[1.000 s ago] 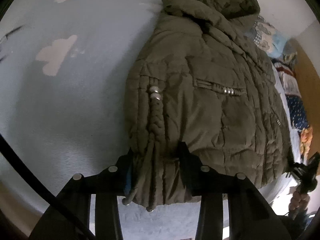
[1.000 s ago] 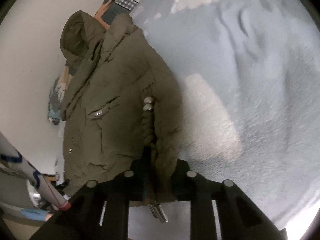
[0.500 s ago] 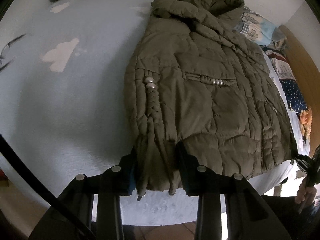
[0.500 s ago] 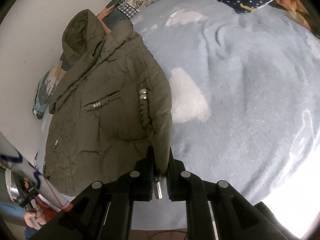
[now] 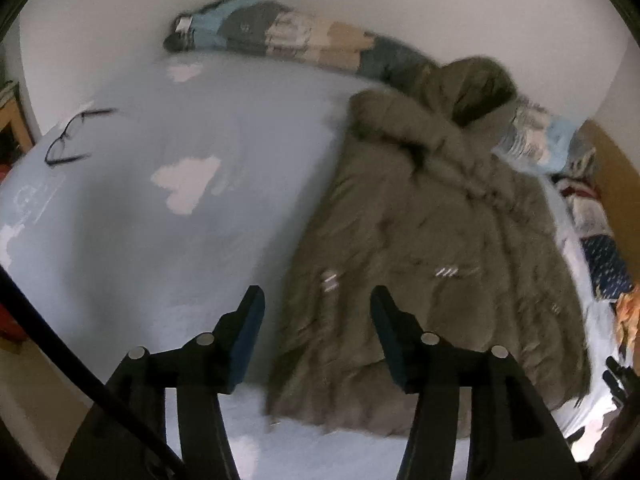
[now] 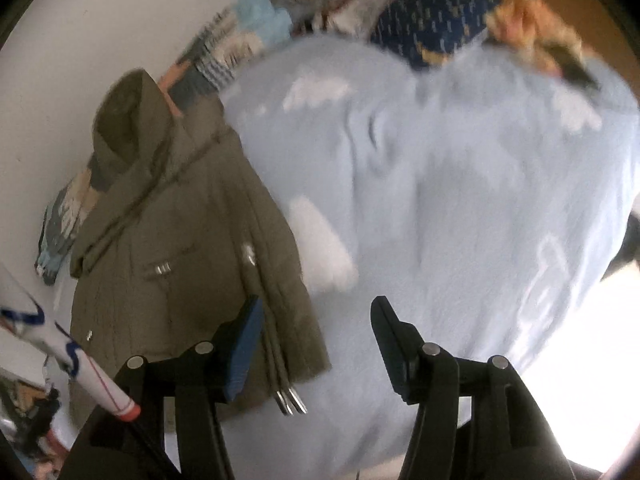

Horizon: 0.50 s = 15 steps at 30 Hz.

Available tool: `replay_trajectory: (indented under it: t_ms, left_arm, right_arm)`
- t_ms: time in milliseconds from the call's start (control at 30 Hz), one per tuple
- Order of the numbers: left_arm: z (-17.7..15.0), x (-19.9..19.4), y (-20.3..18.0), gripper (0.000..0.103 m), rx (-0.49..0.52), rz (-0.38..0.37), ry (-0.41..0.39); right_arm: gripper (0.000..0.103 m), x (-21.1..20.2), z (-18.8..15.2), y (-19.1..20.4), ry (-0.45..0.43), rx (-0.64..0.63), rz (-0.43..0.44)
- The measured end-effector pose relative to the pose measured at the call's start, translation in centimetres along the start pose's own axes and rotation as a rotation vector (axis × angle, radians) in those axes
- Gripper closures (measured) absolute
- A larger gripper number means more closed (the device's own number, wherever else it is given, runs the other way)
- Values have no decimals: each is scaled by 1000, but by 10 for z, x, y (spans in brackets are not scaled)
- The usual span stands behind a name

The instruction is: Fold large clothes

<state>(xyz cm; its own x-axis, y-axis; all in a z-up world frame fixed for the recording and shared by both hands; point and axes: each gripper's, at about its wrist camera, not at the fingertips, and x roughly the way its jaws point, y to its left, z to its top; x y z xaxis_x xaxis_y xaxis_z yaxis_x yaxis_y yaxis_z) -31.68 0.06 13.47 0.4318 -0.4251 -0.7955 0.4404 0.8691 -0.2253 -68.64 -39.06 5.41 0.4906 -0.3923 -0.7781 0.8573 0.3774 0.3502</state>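
Lying flat on bedspread (image 5: 248, 184): jacket (image 5: 432, 264)

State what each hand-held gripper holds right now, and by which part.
Nothing. The left hand-held gripper and right hand-held gripper have both just opened, clear of the olive jacket, which lies on the bed.

A bedroom in a home. A bed (image 5: 240, 200) with a pale blue sheet printed with white clouds stands against a plain white wall (image 5: 360, 4). Patchwork bedding (image 5: 304, 40) is bunched along its far edge, a star-print pillow (image 6: 432, 36) lies at one end, and glasses (image 5: 68, 140) lie on the sheet.
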Motion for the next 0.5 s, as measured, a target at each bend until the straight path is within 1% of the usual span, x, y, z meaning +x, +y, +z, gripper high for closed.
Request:
replay_trajectory:
  t_ms: [67, 133, 233, 300, 400, 500]
  left_arm:
    - [0, -2, -21, 40, 16, -12, -28]
    - [-1, 3, -46, 38, 54, -26, -31]
    - [-8, 19, -87, 38, 128, -30, 8]
    - [-16, 28, -109, 38, 171, -37, 39]
    - [-26, 42, -134, 38, 217, -27, 76]
    - [-32, 53, -147, 38, 220, -15, 104]
  right_arm:
    - [42, -5, -1, 23, -31, -64, 40]
    - [42, -6, -6, 54, -30, -146, 87]
    - [42, 3, -17, 101, 4, -255, 141]
    - [42, 17, -25, 130, 56, -298, 176]
    - [42, 34, -33, 161, 97, -349, 176]
    - [42, 44, -42, 179, 114, -360, 164]
